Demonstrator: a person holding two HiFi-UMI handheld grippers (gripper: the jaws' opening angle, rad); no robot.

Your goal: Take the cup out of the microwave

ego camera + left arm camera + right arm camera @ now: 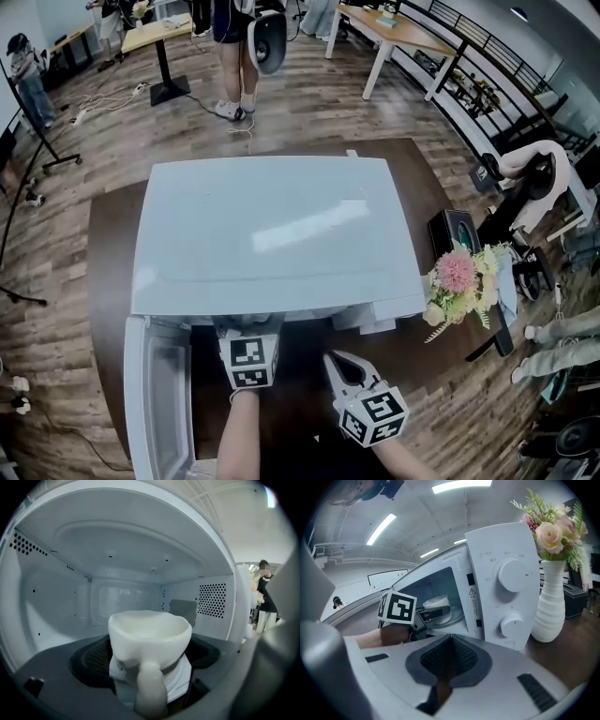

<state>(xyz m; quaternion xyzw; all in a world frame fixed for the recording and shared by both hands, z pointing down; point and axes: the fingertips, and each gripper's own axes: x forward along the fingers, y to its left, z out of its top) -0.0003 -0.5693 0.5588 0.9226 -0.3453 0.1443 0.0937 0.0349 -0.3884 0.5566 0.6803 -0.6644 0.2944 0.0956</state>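
Note:
The white microwave (272, 234) stands on a dark wooden table, its door (155, 403) swung open to the left. Inside the cavity a white cup (150, 632) sits with its handle towards the left gripper's camera. My left gripper (151, 660) reaches in, its dark pads (91, 660) against both sides of the cup. In the right gripper view the cup (436, 603) shows in the cavity with the left gripper (433, 614) at it. In the head view only the left gripper's marker cube (249, 361) shows. My right gripper (450, 637) hangs shut and empty in front of the control panel (506, 583).
A white ribbed vase of flowers (555, 597) stands right of the microwave, near the table's right edge (459, 281). A black box (455, 230) lies behind it. A person (234, 56) stands on the wooden floor beyond the table.

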